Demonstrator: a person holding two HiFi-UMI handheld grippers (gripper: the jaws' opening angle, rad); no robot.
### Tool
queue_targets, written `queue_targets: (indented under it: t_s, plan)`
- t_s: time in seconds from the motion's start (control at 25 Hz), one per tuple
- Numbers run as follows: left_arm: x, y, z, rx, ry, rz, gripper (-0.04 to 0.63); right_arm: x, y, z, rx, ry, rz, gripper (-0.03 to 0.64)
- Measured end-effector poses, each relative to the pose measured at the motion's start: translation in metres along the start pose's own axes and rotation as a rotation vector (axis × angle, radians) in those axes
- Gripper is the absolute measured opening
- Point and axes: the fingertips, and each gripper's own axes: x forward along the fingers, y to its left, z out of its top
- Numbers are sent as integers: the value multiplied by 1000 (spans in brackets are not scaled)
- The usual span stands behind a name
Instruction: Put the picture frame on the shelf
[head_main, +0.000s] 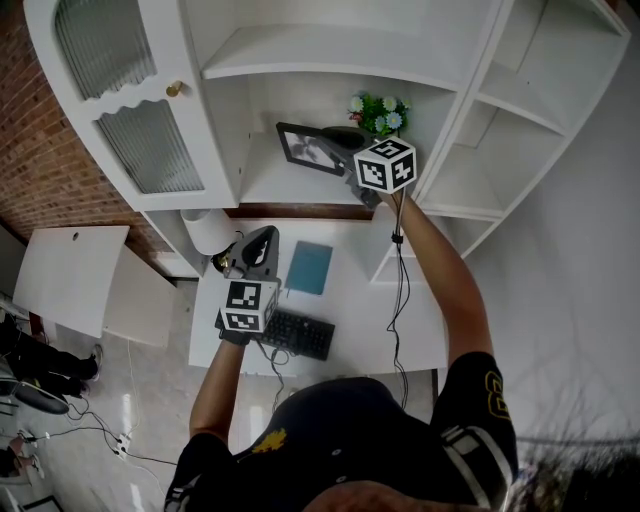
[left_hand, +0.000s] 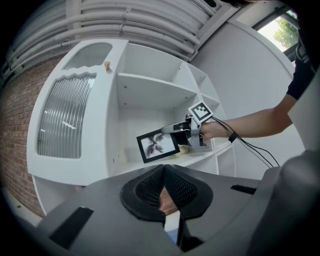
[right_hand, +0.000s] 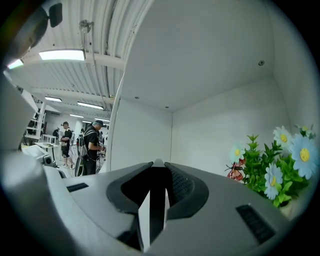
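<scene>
The black picture frame (head_main: 308, 148) holds a dark, pale-centred print and stands tilted over the middle shelf (head_main: 290, 192) of the white cabinet. Whether its lower edge touches the board I cannot tell. My right gripper (head_main: 347, 152) is shut on the frame's right edge. From the left gripper view, the frame (left_hand: 157, 145) hangs left of that gripper (left_hand: 176, 130). In the right gripper view the frame (right_hand: 150, 220) shows edge-on between the pads, with the gripper (right_hand: 159, 167) pointing into the shelf bay. My left gripper (head_main: 262, 245) hovers over the desk, shut and holding nothing (left_hand: 163, 170).
A pot of flowers (head_main: 380, 112) (right_hand: 272, 165) stands at the back right of the same shelf. A cabinet door with ribbed glass (head_main: 130, 100) is to the left. The desk (head_main: 360, 300) carries a keyboard (head_main: 297, 334), a teal notebook (head_main: 309, 268) and a white lamp (head_main: 208, 230). People (right_hand: 92, 145) stand far off.
</scene>
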Motion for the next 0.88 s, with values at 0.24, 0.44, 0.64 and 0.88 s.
queue_targets:
  t_s: [0.24,0.44,0.64,0.88]
  plan:
    - [-2,-2,-1,10,4,-12,18,-4,2,-5,38,-8,51,67]
    - [-1,-4,-1,7,2,-16,18,-4,2,-6,18,7,44,67]
    - [0,-7,0,7,-1,-18,18,-5,-1,-8,34,16,24,73]
    - [1,-6,1,6,-12,-21,18,1,1,-18,-22,75,19,172]
